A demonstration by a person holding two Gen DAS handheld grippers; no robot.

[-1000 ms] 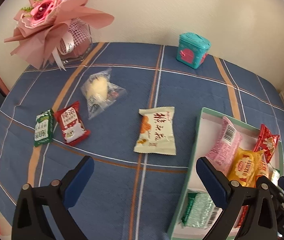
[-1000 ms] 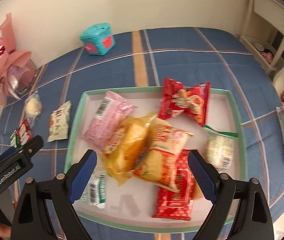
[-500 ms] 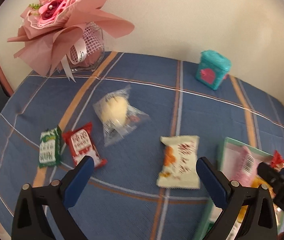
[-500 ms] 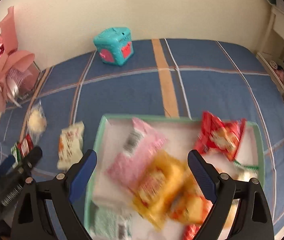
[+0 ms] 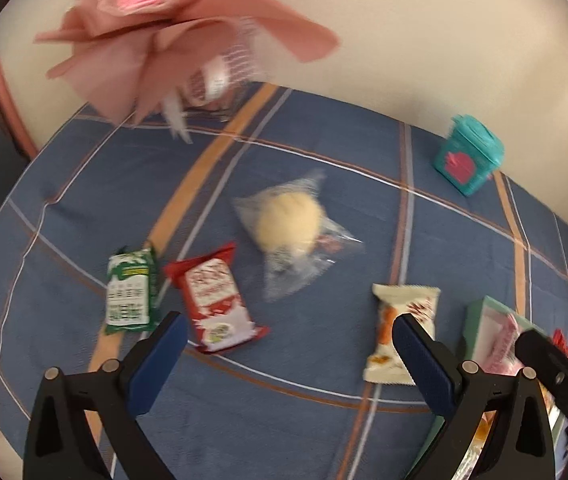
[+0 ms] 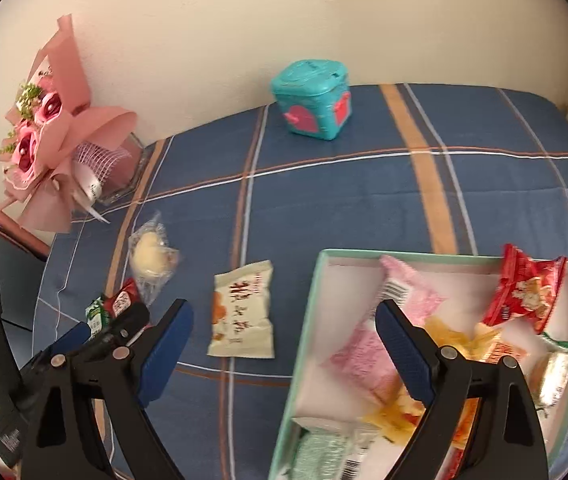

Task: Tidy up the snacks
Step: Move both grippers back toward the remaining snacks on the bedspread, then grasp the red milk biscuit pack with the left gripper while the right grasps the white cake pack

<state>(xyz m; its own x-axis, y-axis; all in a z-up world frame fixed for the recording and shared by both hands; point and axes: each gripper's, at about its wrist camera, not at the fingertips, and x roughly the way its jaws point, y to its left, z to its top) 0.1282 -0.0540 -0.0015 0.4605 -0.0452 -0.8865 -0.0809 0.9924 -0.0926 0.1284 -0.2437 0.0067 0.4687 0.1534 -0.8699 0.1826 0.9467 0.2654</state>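
Four loose snacks lie on the blue plaid tablecloth (image 5: 324, 360) in the left wrist view: a green packet (image 5: 129, 292), a red packet (image 5: 215, 298) just beside it, a clear bag with a pale bun (image 5: 290, 226), and a cream packet (image 5: 402, 334) partly behind the right finger. The left gripper (image 5: 288, 364) hangs above the cloth with its jaws spread wide and nothing between them. A pink bouquet (image 5: 171, 28) stands at the far left by the wall, a teal box (image 5: 468, 160) at the far right. The tray's (image 5: 474, 320) green corner shows at the right edge.

From the right wrist view, the right gripper (image 6: 284, 344) is also released and empty, over the gap between the cream packet (image 6: 243, 312) and the tray (image 6: 310, 320). Inside the tray lie a pink packet (image 6: 368, 356), a red bag (image 6: 528, 292), yellow packets (image 6: 444, 340) and a green one (image 6: 324, 448). The bun bag (image 6: 149, 256), bouquet (image 6: 55, 136) and teal box (image 6: 312, 98) sit farther back.
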